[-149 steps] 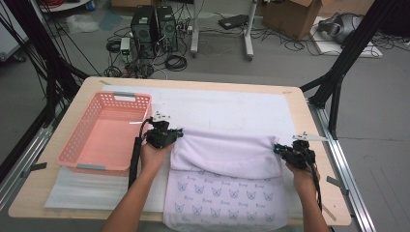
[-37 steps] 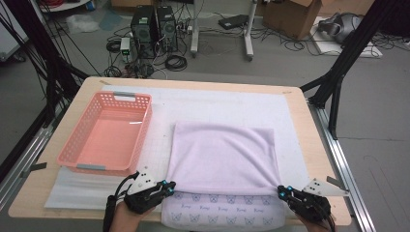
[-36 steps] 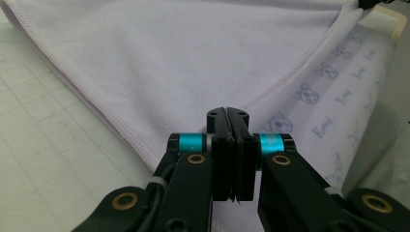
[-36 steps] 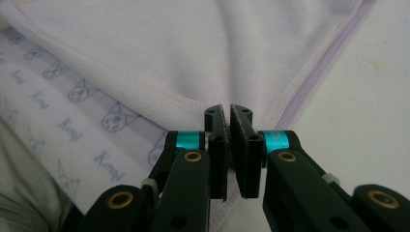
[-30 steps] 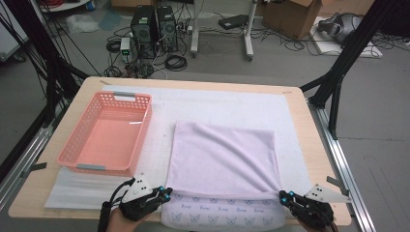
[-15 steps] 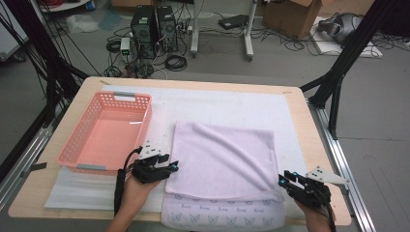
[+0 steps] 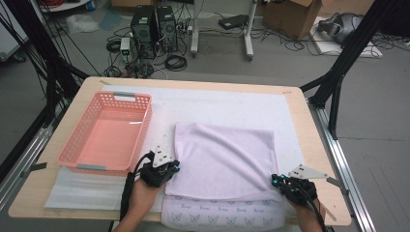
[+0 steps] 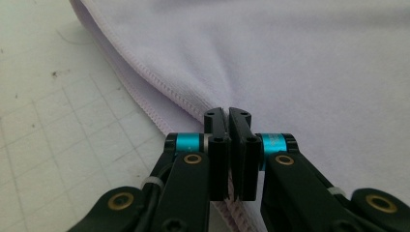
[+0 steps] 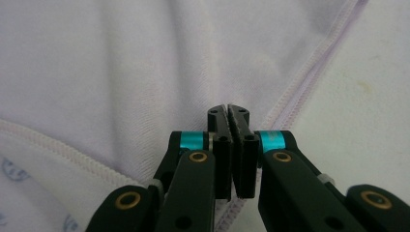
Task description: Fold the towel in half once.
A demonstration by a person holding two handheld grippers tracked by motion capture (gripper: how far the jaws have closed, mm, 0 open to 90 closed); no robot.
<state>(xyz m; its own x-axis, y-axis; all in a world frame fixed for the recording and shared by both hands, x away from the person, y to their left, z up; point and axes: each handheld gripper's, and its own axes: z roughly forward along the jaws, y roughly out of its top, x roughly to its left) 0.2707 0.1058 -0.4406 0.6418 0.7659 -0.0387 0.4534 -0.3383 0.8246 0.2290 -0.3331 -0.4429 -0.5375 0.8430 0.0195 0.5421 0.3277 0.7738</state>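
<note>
Grippers, left (image 7: 170,167) and right (image 7: 276,181), each pinch a near corner of the folded lilac terry towel (image 7: 225,157); lift both evenly, keeping hemmed edges aligned while folding away.

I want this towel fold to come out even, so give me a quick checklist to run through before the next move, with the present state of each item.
1. Left gripper clamped on the lilac towel: ok, its hemmed edge sits between the shut fingers.
2. Right gripper clamped on the towel: ok, cloth pinched by its hem.
3. Both grips at the near corners, level with each other: ok in the high view.
4. Folded layer smooth: ok, slight creases only.
5. Pink basket apart from the towel: ok.
6. Both layers caught in each grip: cannot tell.
</note>
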